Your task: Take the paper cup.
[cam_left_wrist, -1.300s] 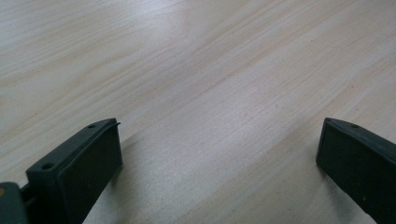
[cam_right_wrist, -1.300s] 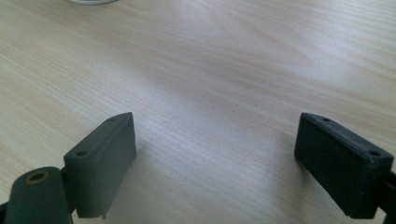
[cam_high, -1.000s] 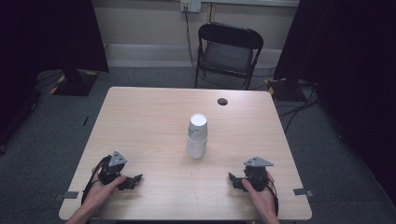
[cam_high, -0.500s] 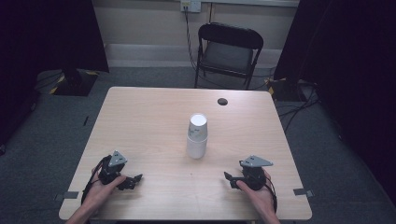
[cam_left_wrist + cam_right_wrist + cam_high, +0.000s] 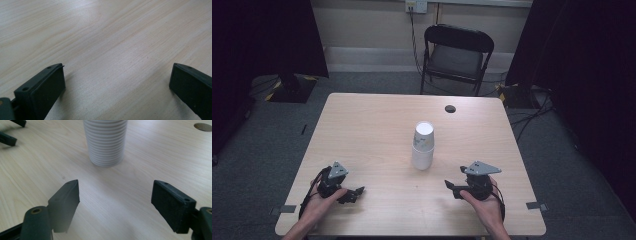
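A stack of white ribbed paper cups (image 5: 423,145) stands upside down at the middle of the wooden table (image 5: 372,125). In the right gripper view the stack (image 5: 105,142) rises just beyond the wide-apart jaws. My right gripper (image 5: 451,188) is open near the front right, low over the table, pointing left toward the cups. My left gripper (image 5: 355,194) rests at the front left, open, with bare wood between its jaws (image 5: 117,82). Neither gripper holds anything.
A small dark round hole (image 5: 450,108) sits in the table near its far edge. A black folding chair (image 5: 456,55) stands behind the table. Cables run over the grey carpet at the right. The left gripper's jaw tips (image 5: 10,132) show far off in the right gripper view.
My right gripper has shifted a little to the left, toward the cups. The left gripper and the cup stack have not moved.
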Motion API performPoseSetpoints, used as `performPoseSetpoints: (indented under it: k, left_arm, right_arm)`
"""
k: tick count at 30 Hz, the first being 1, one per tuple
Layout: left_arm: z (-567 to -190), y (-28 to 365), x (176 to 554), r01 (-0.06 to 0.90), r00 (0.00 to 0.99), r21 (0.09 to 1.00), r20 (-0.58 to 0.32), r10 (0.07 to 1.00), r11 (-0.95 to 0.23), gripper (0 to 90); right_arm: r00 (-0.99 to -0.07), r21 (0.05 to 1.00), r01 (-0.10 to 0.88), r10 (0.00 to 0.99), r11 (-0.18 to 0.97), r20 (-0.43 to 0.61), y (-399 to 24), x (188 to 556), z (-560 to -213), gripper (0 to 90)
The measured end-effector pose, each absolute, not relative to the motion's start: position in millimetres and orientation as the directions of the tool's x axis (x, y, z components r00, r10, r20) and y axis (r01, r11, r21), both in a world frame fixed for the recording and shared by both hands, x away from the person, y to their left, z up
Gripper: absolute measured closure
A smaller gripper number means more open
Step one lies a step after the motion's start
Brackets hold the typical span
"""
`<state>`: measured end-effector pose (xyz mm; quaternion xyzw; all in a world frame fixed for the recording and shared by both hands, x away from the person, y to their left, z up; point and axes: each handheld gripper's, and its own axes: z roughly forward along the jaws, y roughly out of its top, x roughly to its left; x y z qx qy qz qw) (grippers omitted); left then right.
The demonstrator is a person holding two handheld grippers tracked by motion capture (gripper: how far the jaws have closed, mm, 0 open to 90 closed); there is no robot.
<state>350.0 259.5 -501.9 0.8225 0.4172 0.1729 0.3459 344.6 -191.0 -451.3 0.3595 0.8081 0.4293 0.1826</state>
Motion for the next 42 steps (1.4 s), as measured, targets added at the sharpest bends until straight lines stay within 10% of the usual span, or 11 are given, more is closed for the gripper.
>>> performPoseSetpoints:
  k: [42]
  left_arm:
    - [-502.1, 259.7, 352.6, 0.559, 0.602, 0.716, -0.003, 0.798, -0.419, 0.0]
  right_arm:
    - [-0.766, 0.910, 0.288, 0.643, 0.299, 0.031, -128.3, 413.7, -383.6, 15.6]
